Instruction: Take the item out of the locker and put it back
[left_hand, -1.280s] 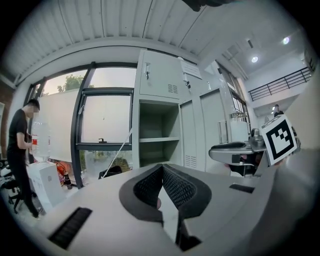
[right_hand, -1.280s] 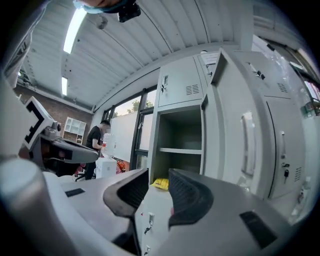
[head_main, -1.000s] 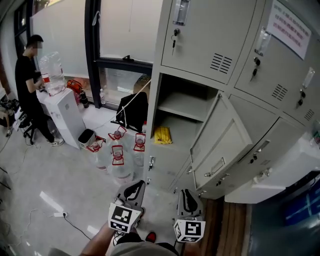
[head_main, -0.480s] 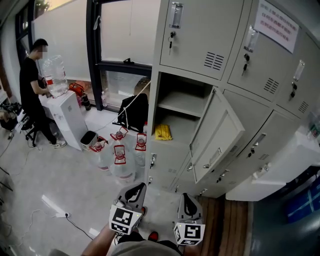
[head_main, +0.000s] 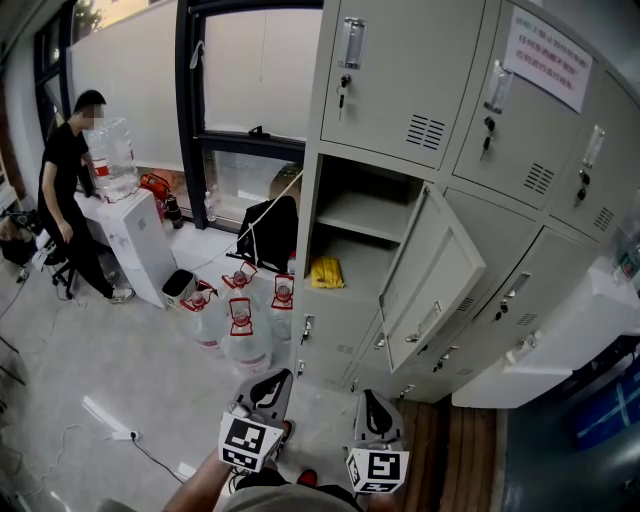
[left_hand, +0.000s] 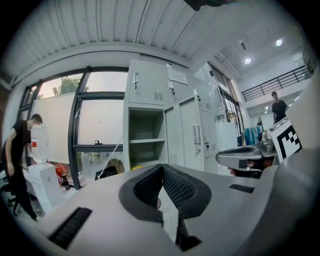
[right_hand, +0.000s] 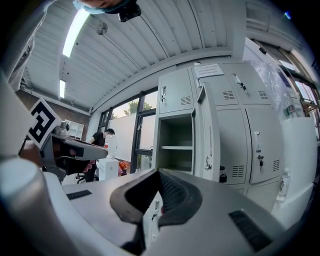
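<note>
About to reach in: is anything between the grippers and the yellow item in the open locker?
Nothing visible. The door hangs open to the right, and the yellow item lies exposed on the lower shelf. The water bottles stand off to the left, clear of the path.

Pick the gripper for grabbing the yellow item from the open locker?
Left, probably. The yellow item lies at the compartment's left, and the left gripper is on that side; the open door hangs on the right gripper's side.
</note>
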